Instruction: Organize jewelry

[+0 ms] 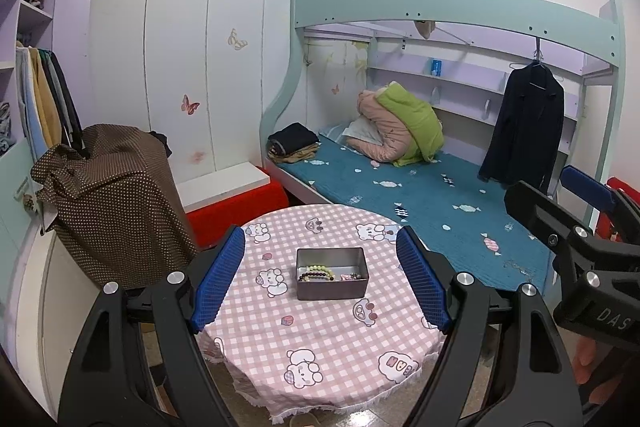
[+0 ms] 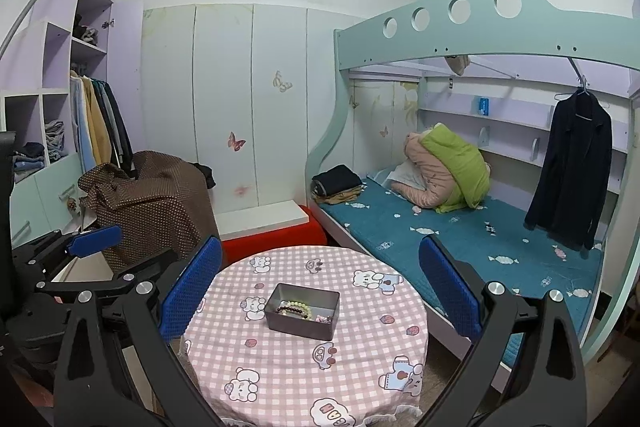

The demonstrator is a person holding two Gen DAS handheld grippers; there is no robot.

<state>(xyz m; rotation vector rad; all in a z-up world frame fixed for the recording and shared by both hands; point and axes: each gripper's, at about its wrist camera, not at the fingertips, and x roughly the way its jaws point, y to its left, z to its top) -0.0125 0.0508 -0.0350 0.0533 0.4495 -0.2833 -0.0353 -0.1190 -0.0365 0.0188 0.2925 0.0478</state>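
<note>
A grey metal tin (image 1: 331, 279) stands near the middle of a round table (image 1: 320, 359) with a pink checked cloth. The tin (image 2: 302, 311) holds a green bead bracelet (image 1: 320, 270), a dark bead bracelet (image 1: 316, 277) and a small pinkish piece (image 1: 350, 275). My left gripper (image 1: 320, 275) is open and empty, held back above the table's near side, with its blue pads either side of the tin. My right gripper (image 2: 320, 287) is open and empty, also held back from the table. The right gripper also shows at the right edge of the left wrist view (image 1: 584, 223).
A bunk bed (image 1: 432, 195) with a blue mattress stands right behind the table. A dark jacket (image 2: 572, 179) hangs from its frame. A brown dotted cloth (image 1: 116, 203) covers something on the left. A red stool with a white board (image 1: 236, 203) stands beyond the table.
</note>
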